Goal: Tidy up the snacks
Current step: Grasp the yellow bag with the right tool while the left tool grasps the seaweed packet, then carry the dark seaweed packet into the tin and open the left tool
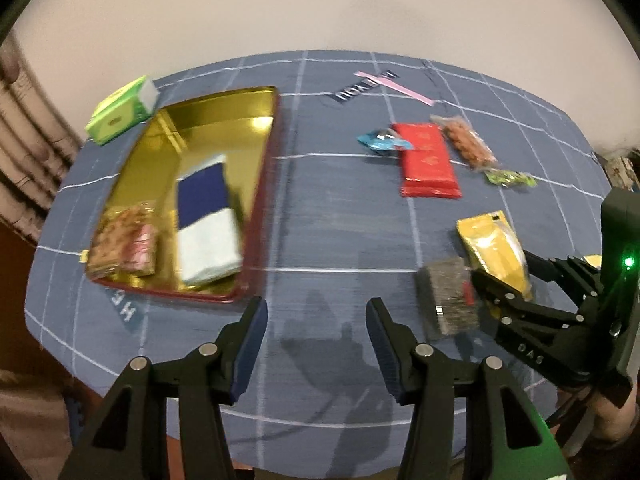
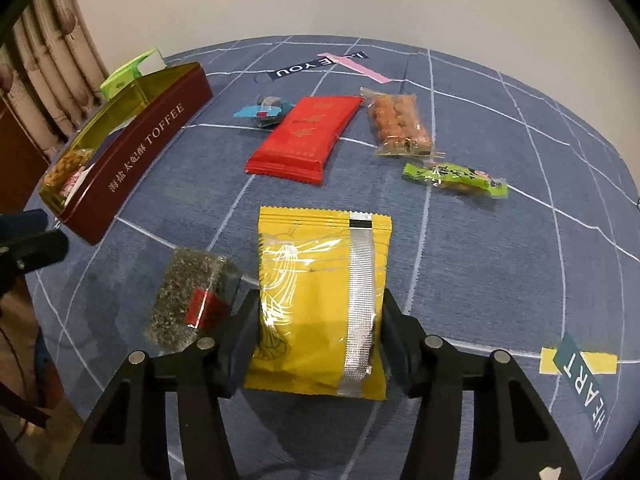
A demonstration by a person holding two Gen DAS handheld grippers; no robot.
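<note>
A maroon toffee tin (image 1: 256,200) (image 2: 132,148) with a gold inside lies open at the left and holds a blue-and-white packet (image 1: 206,216) and two small wrapped snacks (image 1: 124,246). My left gripper (image 1: 316,320) is open and empty, just right of the tin's near corner. My right gripper (image 2: 316,320) (image 1: 504,276) has its jaws on both sides of a yellow packet (image 2: 320,300) (image 1: 494,252) lying on the cloth. A dark speckled bar (image 2: 192,300) (image 1: 448,300) lies just left of it.
Further back on the blue gridded cloth (image 2: 480,260) lie a red packet (image 2: 304,138) (image 1: 428,160), a blue candy (image 2: 262,114) (image 1: 382,142), an orange snack bag (image 2: 400,124) (image 1: 468,144) and a green candy (image 2: 456,178) (image 1: 510,178). A green box (image 1: 120,110) (image 2: 132,70) stands behind the tin.
</note>
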